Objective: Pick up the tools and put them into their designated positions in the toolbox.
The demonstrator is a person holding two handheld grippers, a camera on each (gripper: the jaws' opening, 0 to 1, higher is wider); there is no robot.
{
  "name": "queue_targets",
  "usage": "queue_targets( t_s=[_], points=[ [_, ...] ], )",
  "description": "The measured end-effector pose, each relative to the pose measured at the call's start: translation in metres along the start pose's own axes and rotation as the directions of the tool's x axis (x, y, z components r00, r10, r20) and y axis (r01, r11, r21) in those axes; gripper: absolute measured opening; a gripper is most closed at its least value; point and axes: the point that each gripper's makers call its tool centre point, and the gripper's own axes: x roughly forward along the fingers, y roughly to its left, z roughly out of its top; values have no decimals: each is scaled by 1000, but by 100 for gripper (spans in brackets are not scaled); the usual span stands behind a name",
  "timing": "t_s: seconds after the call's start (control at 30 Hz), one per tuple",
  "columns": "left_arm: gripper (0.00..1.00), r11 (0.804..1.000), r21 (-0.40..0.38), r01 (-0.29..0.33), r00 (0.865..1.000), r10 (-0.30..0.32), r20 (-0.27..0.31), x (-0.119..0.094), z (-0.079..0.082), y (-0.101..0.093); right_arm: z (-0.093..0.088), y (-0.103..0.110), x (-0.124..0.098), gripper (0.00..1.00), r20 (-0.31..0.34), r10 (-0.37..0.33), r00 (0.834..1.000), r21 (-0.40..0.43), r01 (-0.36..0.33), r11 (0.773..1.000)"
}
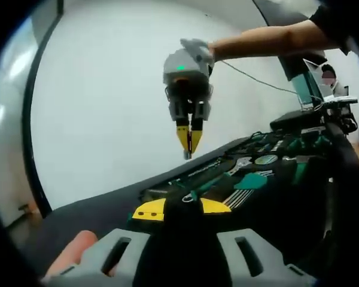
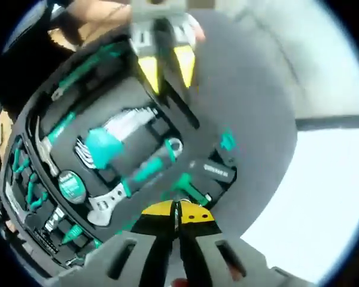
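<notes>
Left gripper view: the right gripper (image 1: 189,143) hangs above the toolbox (image 1: 275,197), held by a gloved hand (image 1: 197,51); its yellow tips are pressed together on a thin metal tool (image 1: 188,153) pointing down, too small to identify. The left gripper (image 1: 180,208) sits low in front, yellow tips a short way apart with nothing between them.

Right gripper view: the toolbox's black foam tray (image 2: 239,107) lies below with green-handled tools in their slots: a hex key set (image 2: 110,140), an adjustable wrench (image 2: 137,179), a tape measure (image 2: 70,185), a hammer (image 2: 51,140). The left gripper hovers over the tray's far edge.
</notes>
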Motion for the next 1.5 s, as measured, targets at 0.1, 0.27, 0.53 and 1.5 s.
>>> queue_targets(
  t_s=[0.1, 0.27, 0.53, 1.5],
  points=[
    [15, 1000, 1, 2, 1000, -2, 3, -1, 1, -2, -5, -9, 11, 1, 0, 21, 1000, 34, -21, 999],
    [15, 1000, 7, -2, 1000, 2, -3, -1, -1, 1, -15, -11, 33, 1, -13, 55, 998, 60, -55, 997],
    [15, 1000, 20, 12, 1000, -11, -18, 2, -3, -3, -21, -4, 56, 1, -27, 92, 995, 71, -90, 993],
    [15, 995, 95, 31, 999, -33, 18, 0, 13, -24, -19, 11, 62, 0, -7, 285, 958, 192, -279, 941]
  ],
)
